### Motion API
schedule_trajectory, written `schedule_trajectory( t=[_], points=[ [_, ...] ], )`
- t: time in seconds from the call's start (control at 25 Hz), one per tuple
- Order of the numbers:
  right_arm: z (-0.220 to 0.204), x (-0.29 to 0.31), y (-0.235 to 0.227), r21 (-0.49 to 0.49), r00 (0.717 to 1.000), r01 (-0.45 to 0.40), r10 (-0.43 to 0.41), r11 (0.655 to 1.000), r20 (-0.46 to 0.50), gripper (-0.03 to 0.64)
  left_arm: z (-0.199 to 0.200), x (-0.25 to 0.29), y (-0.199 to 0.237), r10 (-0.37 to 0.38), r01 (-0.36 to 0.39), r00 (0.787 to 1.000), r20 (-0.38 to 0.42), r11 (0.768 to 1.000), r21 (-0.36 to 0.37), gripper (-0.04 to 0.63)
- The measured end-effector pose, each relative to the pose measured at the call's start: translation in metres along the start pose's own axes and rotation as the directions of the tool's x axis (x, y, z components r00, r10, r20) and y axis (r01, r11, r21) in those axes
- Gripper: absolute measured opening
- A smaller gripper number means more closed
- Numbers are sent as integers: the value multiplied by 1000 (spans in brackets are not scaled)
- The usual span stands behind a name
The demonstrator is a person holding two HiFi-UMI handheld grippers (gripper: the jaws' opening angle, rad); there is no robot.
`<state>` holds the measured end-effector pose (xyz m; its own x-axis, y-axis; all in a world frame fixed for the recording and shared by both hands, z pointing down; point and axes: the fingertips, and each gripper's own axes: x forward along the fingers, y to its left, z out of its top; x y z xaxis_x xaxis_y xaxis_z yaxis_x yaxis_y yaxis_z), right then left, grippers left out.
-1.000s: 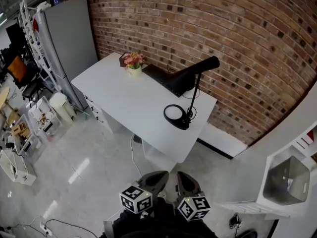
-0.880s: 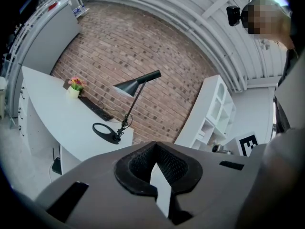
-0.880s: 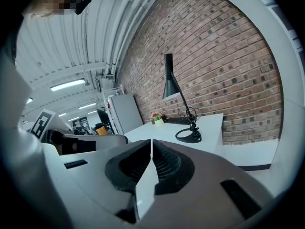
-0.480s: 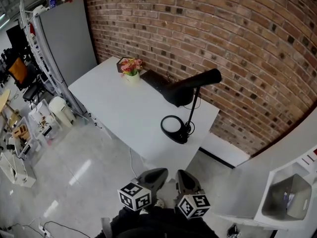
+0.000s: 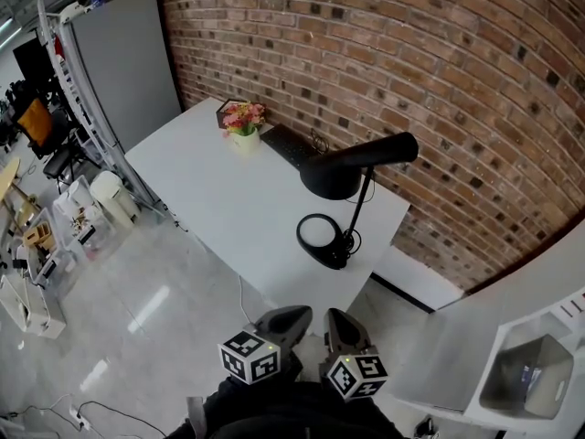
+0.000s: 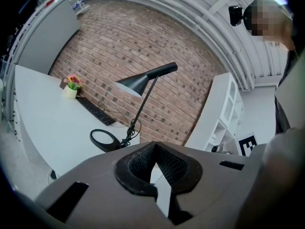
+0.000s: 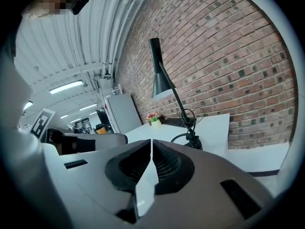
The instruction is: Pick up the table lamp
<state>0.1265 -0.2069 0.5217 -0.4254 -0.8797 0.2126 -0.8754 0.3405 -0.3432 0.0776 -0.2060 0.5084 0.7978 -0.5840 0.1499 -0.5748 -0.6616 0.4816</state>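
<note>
Table (image 5: 206, 186): is standing with its long back edge against the wall (image 5: 430, 71).
Table lamp (image 5: 334, 176): is standing on the table's right end, base near the front edge, shade reaching left over the tabletop.
Keyboard (image 5: 291, 146): is lying at the back of the table, between flowerpot and lamp.
Flowerpot (image 5: 243, 123): is sitting at the back left corner, just beside the keyboard.
Left hand-held gripper (image 5: 291, 318) and right hand-held gripper (image 5: 336, 326): are hanging side by side before the table's right end, well apart from the lamp.
Shelf unit (image 5: 512, 355): is standing right of the table.
</note>
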Motion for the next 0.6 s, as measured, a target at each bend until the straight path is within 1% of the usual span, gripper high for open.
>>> schedule_trajectory(
  t=[0.36,0.6],
  points=[
    [-6,12,-4,20,1000,4,-4,1000,-24,15,5,8,6,-10,10,1000,-3,1000,-15,6],
    [-6,26,-17,33,998,59,-58,998,-20,15,8,18,26,-25,24,999,-24,999,-48,6]
  ],
)
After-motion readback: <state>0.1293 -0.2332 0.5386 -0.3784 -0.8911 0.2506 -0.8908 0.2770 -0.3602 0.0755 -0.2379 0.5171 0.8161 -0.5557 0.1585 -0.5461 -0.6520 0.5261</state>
